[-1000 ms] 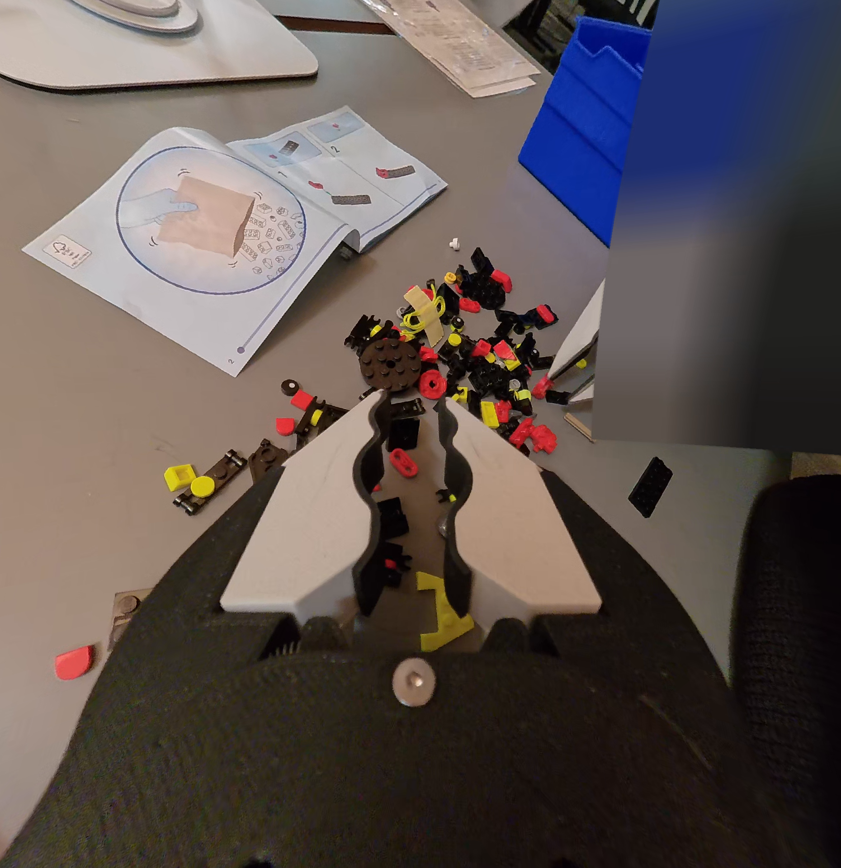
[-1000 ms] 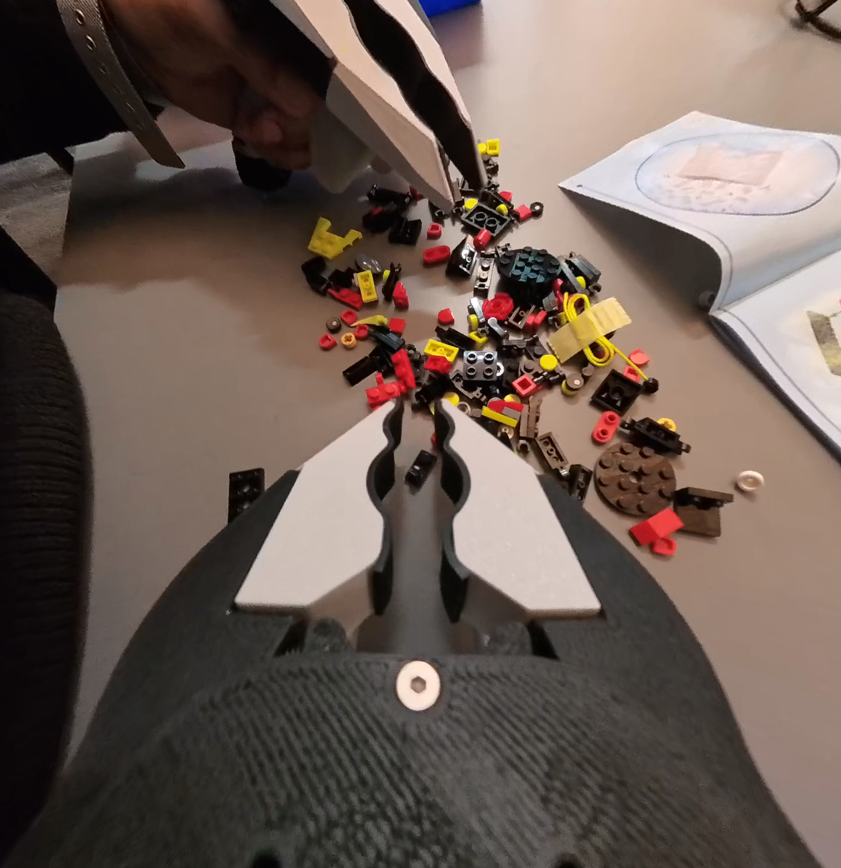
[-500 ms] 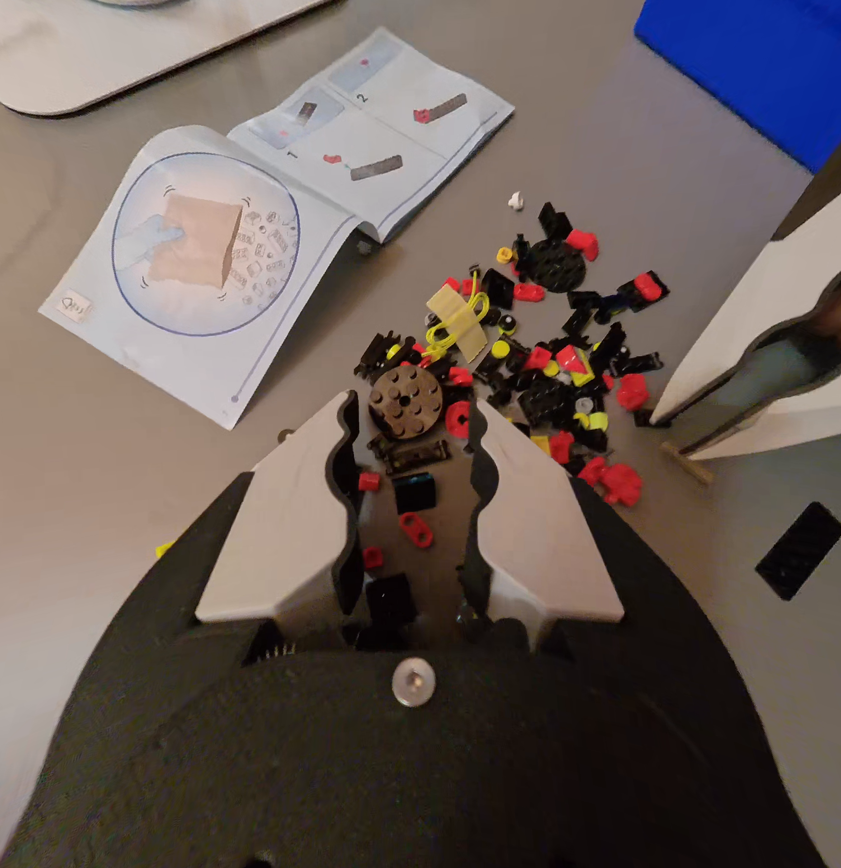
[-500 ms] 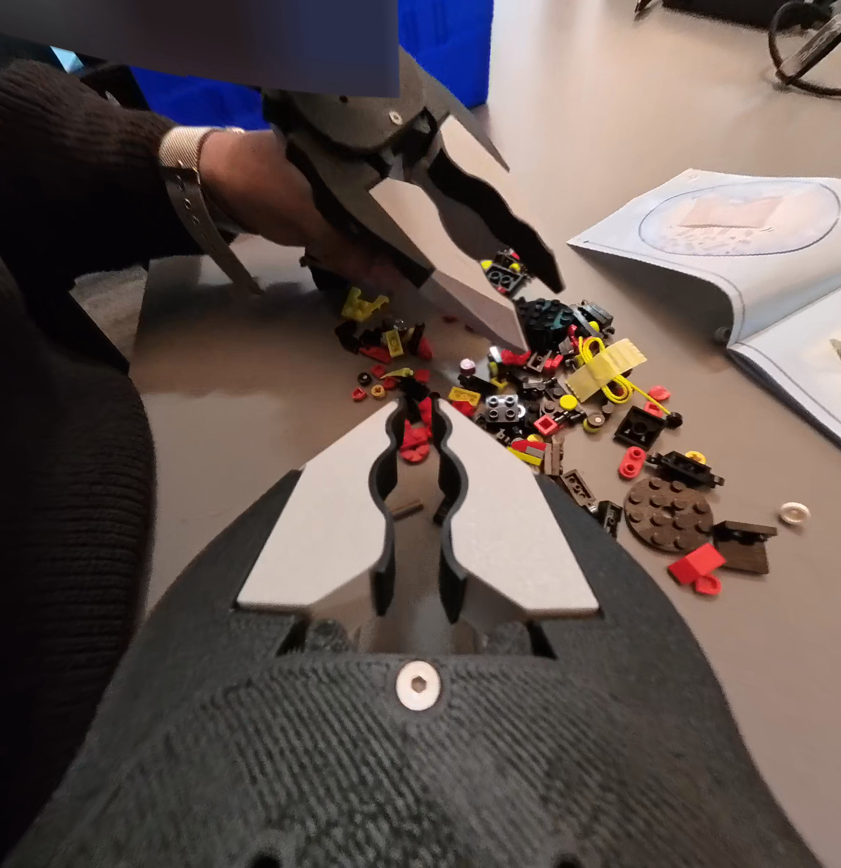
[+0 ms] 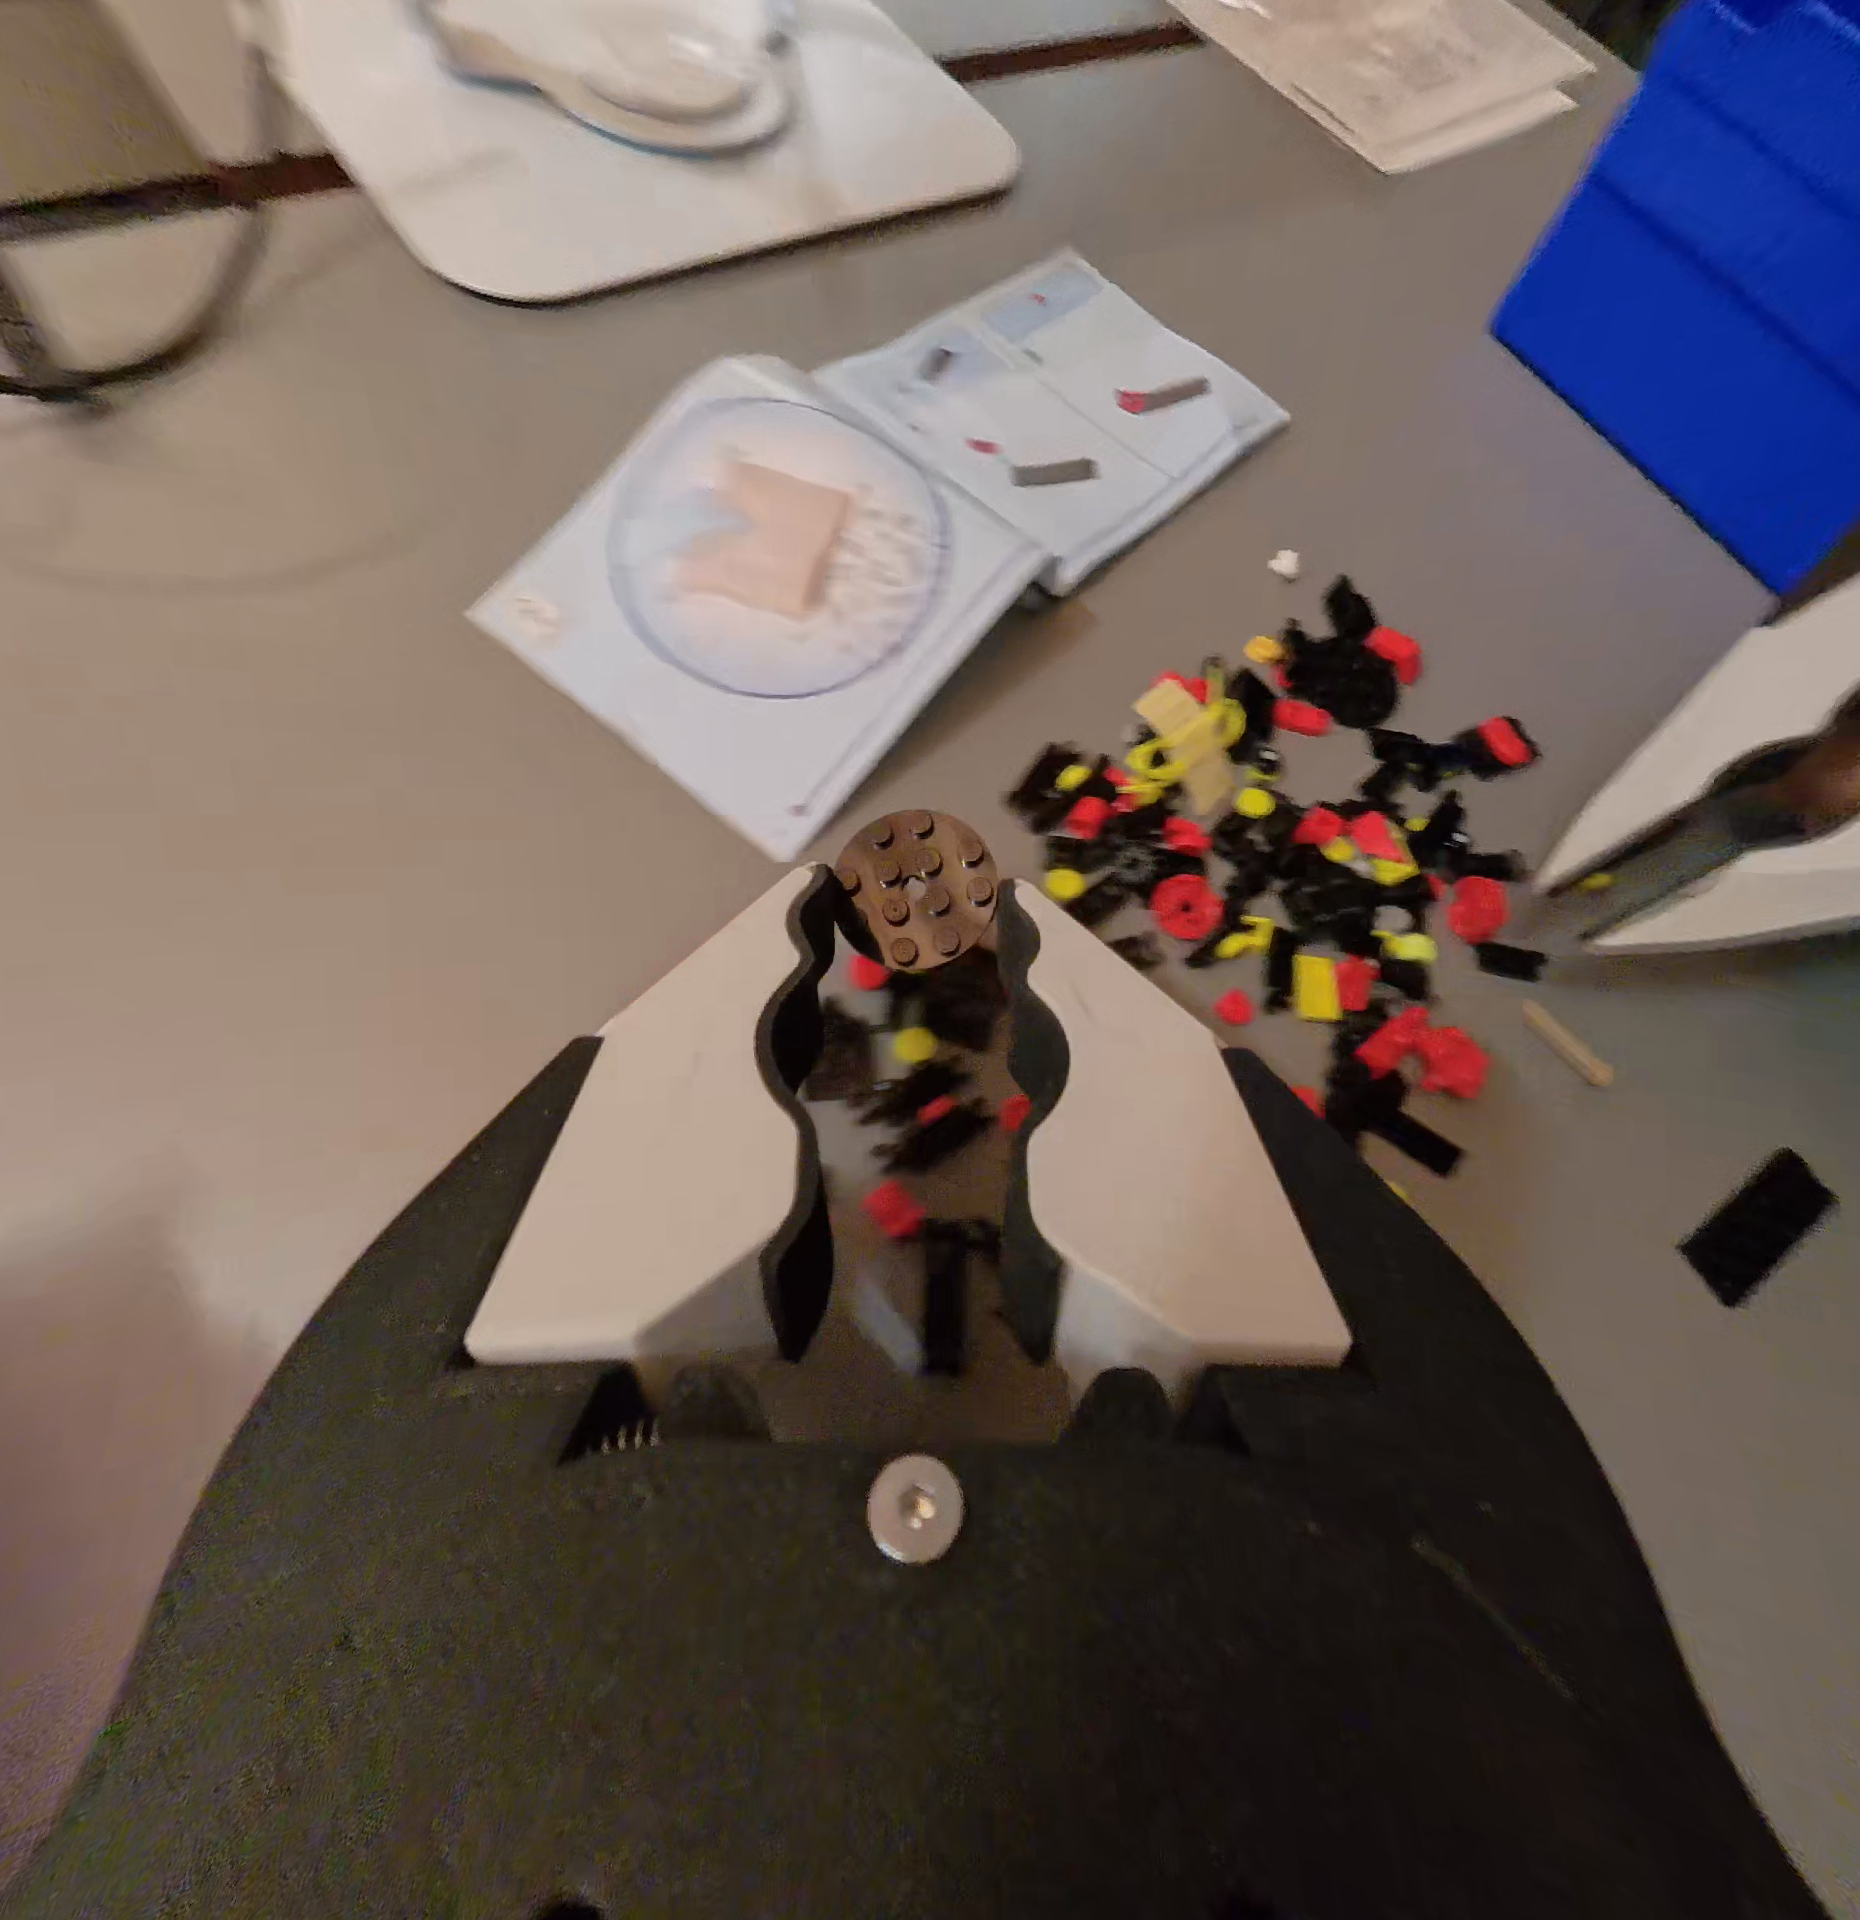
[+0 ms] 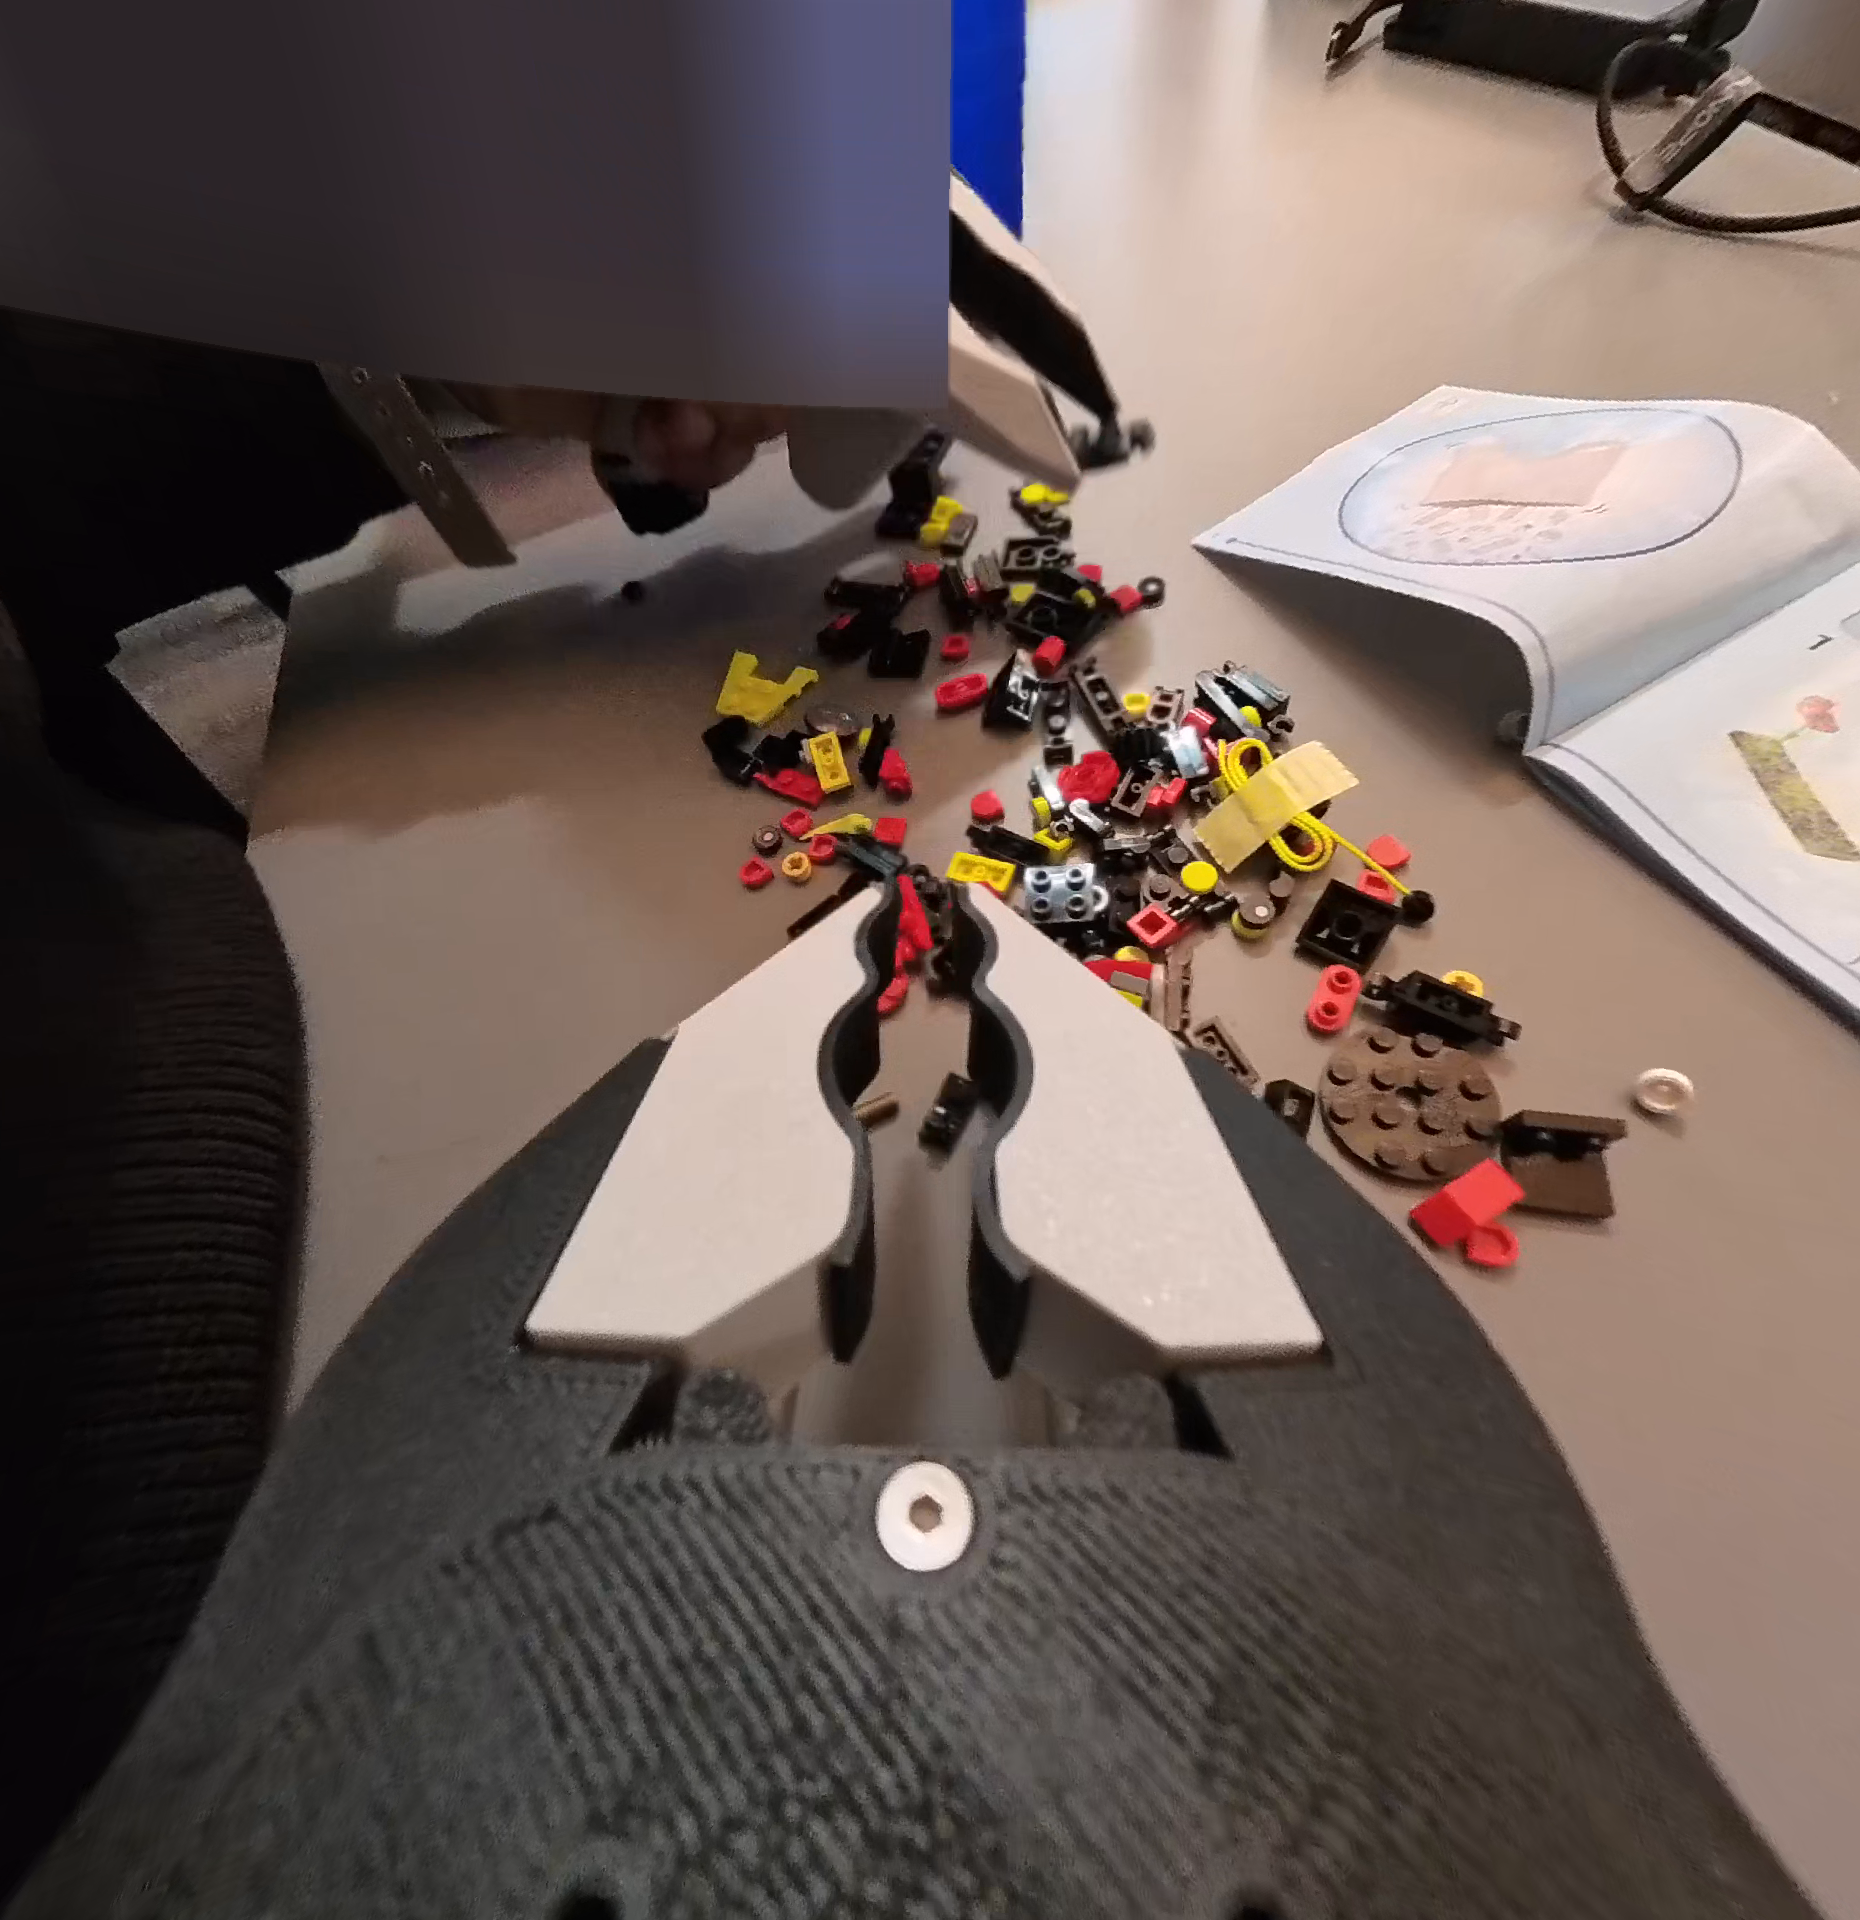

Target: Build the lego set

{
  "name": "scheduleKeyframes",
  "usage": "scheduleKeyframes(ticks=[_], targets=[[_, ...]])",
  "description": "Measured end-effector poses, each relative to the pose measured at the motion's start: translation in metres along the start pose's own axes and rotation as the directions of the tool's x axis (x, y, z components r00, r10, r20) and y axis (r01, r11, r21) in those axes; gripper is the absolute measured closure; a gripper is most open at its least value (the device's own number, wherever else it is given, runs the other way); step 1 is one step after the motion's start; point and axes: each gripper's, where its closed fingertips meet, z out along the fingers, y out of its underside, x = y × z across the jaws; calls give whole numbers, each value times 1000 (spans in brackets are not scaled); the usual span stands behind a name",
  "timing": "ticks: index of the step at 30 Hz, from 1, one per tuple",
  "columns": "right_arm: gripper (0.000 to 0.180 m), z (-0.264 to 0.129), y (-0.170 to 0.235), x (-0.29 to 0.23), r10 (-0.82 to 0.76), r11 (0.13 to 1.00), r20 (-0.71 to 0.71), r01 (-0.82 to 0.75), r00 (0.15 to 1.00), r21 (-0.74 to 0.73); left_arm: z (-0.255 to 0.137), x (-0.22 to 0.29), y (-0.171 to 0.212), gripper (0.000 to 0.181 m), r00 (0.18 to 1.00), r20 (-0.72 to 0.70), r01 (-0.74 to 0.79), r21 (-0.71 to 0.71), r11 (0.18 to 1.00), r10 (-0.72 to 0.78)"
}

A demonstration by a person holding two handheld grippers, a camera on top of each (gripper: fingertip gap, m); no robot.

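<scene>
My left gripper (image 5: 918, 896) is shut on a brown round studded plate (image 5: 915, 888), which its fingertips pinch at the edges and hold above the table. It also shows in the right wrist view (image 6: 1097, 436), raised at the far side of the pile with something dark at its tips. The loose pile of red, yellow and black bricks (image 5: 1269, 862) lies to its right. My right gripper (image 6: 921, 914) is low at the near edge of the pile (image 6: 1113, 779). Its fingers are close together, with a red piece (image 6: 910, 920) and dark pieces showing between the tips. I cannot tell whether they are gripped.
An open instruction booklet (image 5: 801, 561) lies behind the pile. A blue bin (image 5: 1736, 291) stands at the far right and a white pad (image 5: 645, 187) at the back. A second round plate (image 6: 1409, 1107) and a lone black plate (image 5: 1757, 1226) lie on the table. The gap from one gripper's tips to the other's is roughly 12 cm.
My left gripper opened over the pile, closed on the round plate and lifted it off, up and away to the left. My right gripper's fingers narrowed a little at the pile's edge.
</scene>
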Motion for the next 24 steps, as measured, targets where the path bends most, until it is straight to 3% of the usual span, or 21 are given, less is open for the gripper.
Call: scheduleKeyframes(ticks=[5,13,18,24], targets=[[172,1,2,3,27,1000,6,-27,1000,1,-10,-39,2,152,994,95,50,19,999,-51],[172,1,2,3,29,1000,4,-29,1000,-1,-10,-65,12,152,936,314,-147,-75,986,163],[172,0,2,3,29,1000,2,-29,1000,1,-6,-65,20,151,962,265,-46,-83,995,67],[173,1,2,3,28,1000,0,-28,1000,-1,-5,-62,23,152,970,239,-29,-92,995,50]])
